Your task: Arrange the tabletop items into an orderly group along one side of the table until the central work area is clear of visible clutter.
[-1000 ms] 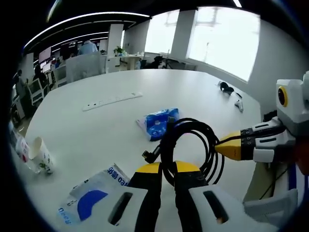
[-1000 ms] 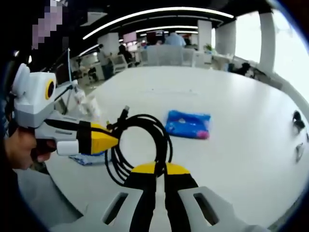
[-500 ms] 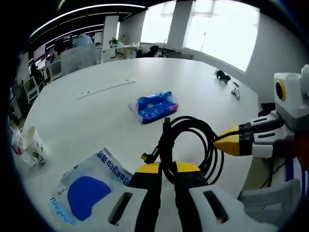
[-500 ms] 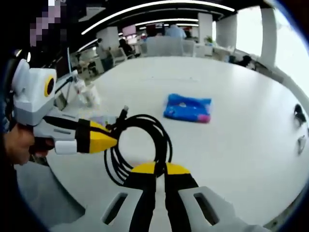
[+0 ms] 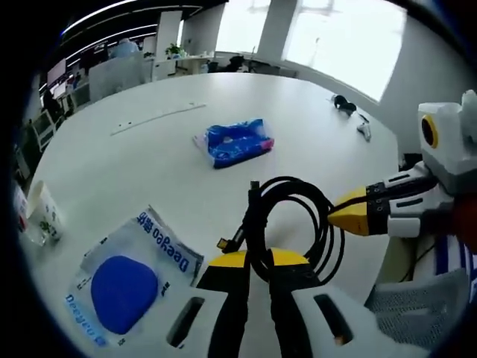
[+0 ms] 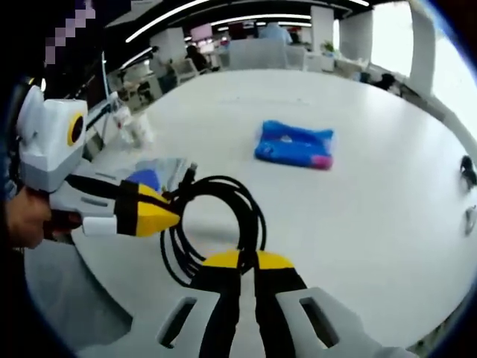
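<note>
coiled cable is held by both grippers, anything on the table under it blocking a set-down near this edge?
Partly. The cable hangs between the left gripper and right gripper. The blue-and-white packet lies on the table just beside the coil; the blue pack sits farther off.

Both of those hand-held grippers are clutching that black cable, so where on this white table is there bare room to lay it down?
The widest bare stretch of the table lies between the blue packet and the small dark items near the far edge. Another runs between the packet and the white power strip. It is crowded near the person: the coiled cable, blue-and-white pouch and paper cups.
</note>
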A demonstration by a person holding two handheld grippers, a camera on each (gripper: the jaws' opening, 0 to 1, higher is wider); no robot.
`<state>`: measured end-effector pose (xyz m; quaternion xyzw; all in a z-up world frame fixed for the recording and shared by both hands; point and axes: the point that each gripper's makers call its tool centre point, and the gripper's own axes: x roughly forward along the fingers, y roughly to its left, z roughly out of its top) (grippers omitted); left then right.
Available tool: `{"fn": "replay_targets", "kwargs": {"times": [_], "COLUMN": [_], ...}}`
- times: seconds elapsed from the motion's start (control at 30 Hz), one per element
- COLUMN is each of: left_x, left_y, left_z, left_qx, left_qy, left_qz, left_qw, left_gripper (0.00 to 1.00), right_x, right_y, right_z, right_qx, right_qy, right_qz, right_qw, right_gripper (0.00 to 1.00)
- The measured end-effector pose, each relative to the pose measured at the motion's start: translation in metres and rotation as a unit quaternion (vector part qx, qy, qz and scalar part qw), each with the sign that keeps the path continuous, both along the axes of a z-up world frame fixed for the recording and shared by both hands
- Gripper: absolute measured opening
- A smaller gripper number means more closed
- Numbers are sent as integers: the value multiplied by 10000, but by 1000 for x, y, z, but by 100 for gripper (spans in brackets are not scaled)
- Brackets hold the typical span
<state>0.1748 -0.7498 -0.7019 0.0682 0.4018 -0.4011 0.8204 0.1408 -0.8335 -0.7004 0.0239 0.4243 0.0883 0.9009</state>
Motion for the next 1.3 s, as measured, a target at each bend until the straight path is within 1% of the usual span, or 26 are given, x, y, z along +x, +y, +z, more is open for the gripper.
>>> {"fn": "replay_targets", "kwargs": {"times": [0.07,0.1,0.27,0.33,0.53,0.63,0.83,0.97,1.13,1.3], "left_x": [0,-1,-1,-2,-6,-6,-6,-6,-5,-6], "left_y": [1,2,3,3,3,2,0,-2,-2,-2], "left_z": [-3,-5,-13,-17,-26,-29,-32,-33,-34,-34], "left_qx": [34,45,94,167,236,276,321,356,326,357], "left_qy": [35,116,212,255,487,484,483,353,379,258], "left_qz": [-8,0,15,-25,-33,-94,-159,-298,-269,-423], "left_qw": [10000,9999,9997,9995,9985,9984,9982,9983,9984,9981], "left_gripper": [7,7,7,7,8,8,10,11,12,14], "right_x": [-1,-1,-2,-3,-5,-6,-5,-6,-5,-3], "right_y": [1,2,3,4,3,3,2,1,0,0], "right_z": [-4,-5,-12,-16,-24,-29,-32,-35,-35,-35], "right_qx": [8,-7,16,30,12,54,16,41,-1,-192], "right_qy": [56,79,222,293,437,520,578,651,636,545], "right_qz": [20,37,43,53,67,63,80,62,103,282], "right_qw": [10000,10000,9997,9996,9990,9986,9983,9979,9979,9979], "right_gripper": [2,2,2,2,3,3,4,5,5,6]}}
